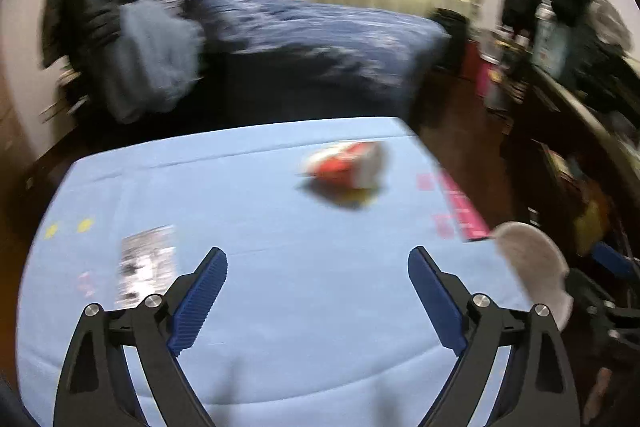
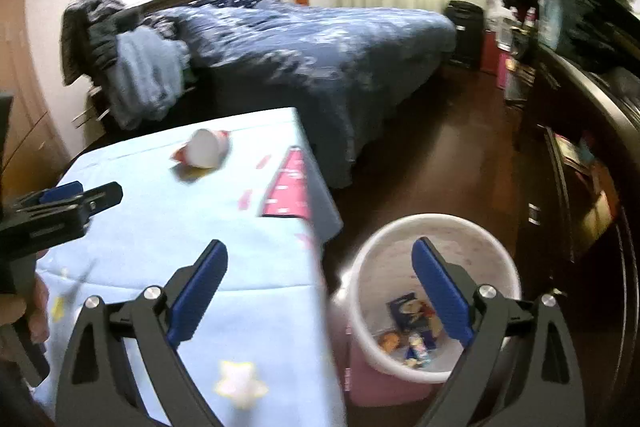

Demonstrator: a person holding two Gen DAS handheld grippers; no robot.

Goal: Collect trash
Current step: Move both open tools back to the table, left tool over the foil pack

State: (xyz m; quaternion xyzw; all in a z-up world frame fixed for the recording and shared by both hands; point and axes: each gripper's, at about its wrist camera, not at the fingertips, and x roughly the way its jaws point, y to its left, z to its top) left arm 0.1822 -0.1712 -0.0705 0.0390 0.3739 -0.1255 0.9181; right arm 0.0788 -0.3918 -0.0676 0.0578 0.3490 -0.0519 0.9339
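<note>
Right wrist: empty tongs (image 2: 320,259) spread above bin (image 2: 434,227).

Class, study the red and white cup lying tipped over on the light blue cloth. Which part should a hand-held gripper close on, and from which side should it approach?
Grip the red and white cup across its side wall, near the middle, coming down from above. It appears to lie on its side on the light blue cloth, white open mouth facing the right camera, so the rounded wall is exposed on top. That is a judgement; both views are blurred.
</note>
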